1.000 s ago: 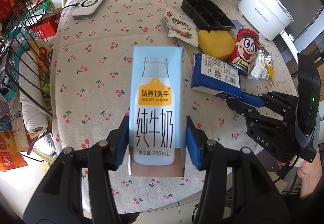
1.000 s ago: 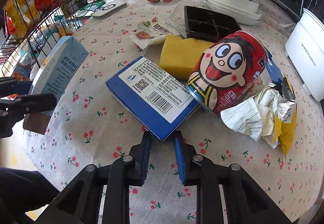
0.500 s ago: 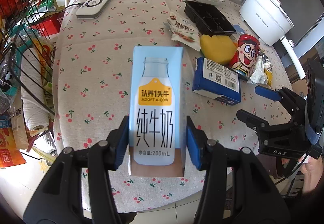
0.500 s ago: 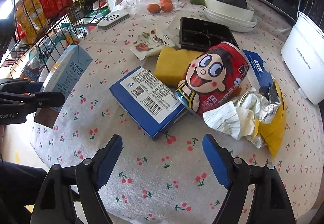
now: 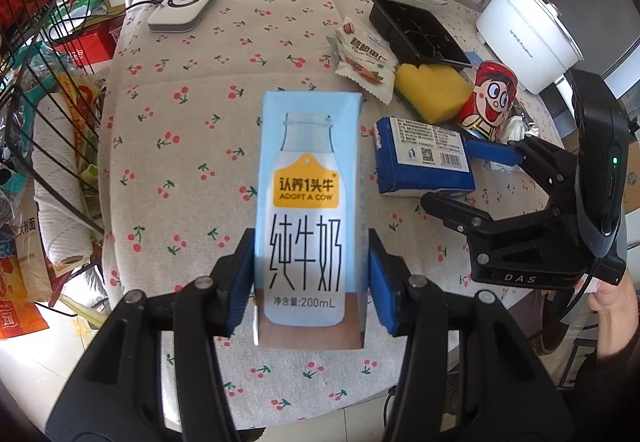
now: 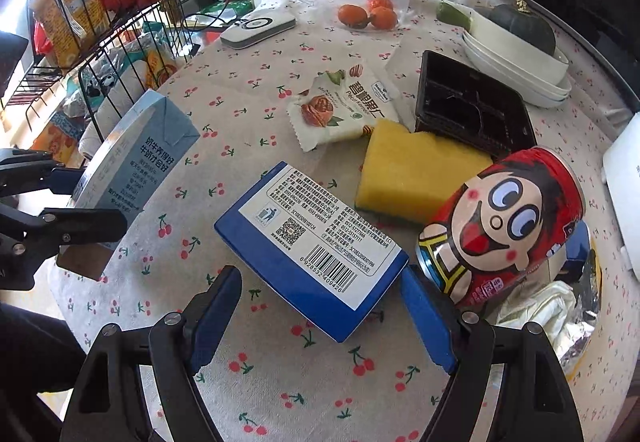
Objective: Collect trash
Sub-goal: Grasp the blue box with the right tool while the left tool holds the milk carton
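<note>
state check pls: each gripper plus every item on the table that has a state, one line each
left gripper: shut on milk carton
milk carton: held off the table
right gripper: open, straddling blue box
blue box: lying flat, barcode side up
red can: tipped on its side
snack packet: lying flat
black tray: looks empty
foil wrapper: crumpled

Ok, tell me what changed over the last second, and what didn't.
The right hand-held gripper, nearly shut a second ago at the near corner of the blue box, opened wide and now has that corner between its fingers, not yet closed on it. The box lies as before, beside the red cartoon can. The left hand-held gripper stays shut on the milk carton, held above the table.
</note>
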The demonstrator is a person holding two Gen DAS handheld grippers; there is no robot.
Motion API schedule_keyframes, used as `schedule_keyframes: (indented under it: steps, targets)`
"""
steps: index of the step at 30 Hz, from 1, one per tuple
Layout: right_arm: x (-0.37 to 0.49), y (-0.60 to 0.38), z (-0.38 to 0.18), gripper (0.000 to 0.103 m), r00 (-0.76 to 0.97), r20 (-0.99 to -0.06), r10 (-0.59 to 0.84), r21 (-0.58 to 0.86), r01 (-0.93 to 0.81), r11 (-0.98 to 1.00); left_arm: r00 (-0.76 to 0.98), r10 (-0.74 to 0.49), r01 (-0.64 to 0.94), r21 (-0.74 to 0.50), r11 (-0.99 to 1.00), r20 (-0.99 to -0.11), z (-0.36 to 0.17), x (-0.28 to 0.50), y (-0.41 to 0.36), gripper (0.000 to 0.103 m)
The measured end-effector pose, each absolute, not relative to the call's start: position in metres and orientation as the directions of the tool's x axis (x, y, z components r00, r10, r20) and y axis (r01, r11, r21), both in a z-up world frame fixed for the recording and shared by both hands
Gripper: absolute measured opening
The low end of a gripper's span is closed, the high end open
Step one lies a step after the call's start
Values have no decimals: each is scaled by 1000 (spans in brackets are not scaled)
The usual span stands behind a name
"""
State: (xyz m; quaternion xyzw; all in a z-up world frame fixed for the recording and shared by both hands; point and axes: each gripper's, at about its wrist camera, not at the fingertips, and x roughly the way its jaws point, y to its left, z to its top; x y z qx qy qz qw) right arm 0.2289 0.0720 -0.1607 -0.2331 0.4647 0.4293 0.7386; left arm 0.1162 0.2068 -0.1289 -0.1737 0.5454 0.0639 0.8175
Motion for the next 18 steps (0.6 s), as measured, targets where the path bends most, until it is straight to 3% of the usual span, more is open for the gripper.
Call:
schedule_keyframes:
  steps: [8,12,18]
  targets:
    - [245,83,-151,86,162,-899,407,140,-774,617,400,-67,-335,-214,918,-914,-127,110,221,53]
    - [258,86,-154,96,128,-909,396,230,-638,734,388,-63,-345,-208,915,-920,-131,106,225,53]
    - [249,109,-170,101,129,-950,286,165,-572,804,390,-58,-358,-209,910,-919,-130,100,234,53]
